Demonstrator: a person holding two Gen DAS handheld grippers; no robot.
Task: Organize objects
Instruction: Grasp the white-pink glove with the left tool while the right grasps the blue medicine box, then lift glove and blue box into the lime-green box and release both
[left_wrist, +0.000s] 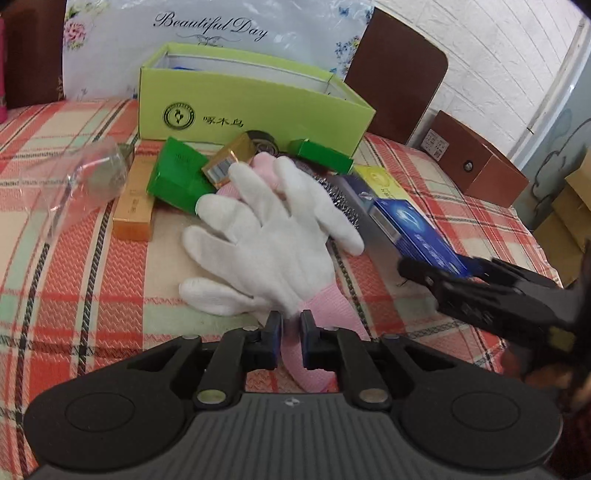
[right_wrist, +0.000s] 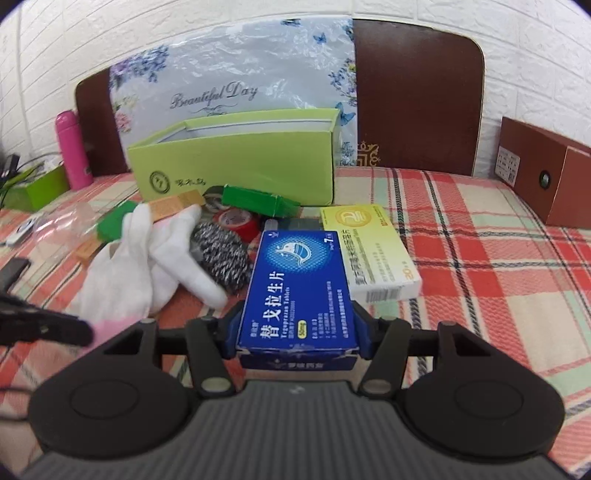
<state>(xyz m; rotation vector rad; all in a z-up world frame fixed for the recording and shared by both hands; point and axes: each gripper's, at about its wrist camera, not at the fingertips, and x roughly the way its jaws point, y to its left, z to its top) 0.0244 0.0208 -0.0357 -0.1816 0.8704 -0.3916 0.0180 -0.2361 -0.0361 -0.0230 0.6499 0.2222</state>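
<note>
My left gripper (left_wrist: 291, 325) is shut on the pink cuff of a white glove (left_wrist: 266, 236), which lies spread on the plaid cloth; the glove also shows in the right wrist view (right_wrist: 125, 273). My right gripper (right_wrist: 295, 325) is shut on a blue medicine box (right_wrist: 299, 288), with the jaws against its two sides near its close end. The same box (left_wrist: 413, 232) and the right gripper (left_wrist: 436, 273) show at the right of the left wrist view. An open lime-green box (left_wrist: 251, 110) stands behind the pile, also seen from the right wrist (right_wrist: 236, 162).
Around the glove lie green boxes (left_wrist: 177, 177), orange boxes (left_wrist: 133, 210), a steel scourer (right_wrist: 221, 258), red tape (right_wrist: 238, 221), a yellow medicine box (right_wrist: 373, 251) and a clear bag (left_wrist: 74, 181). A pink bottle (right_wrist: 72, 151) stands at the left, a brown box (right_wrist: 546, 173) at the right.
</note>
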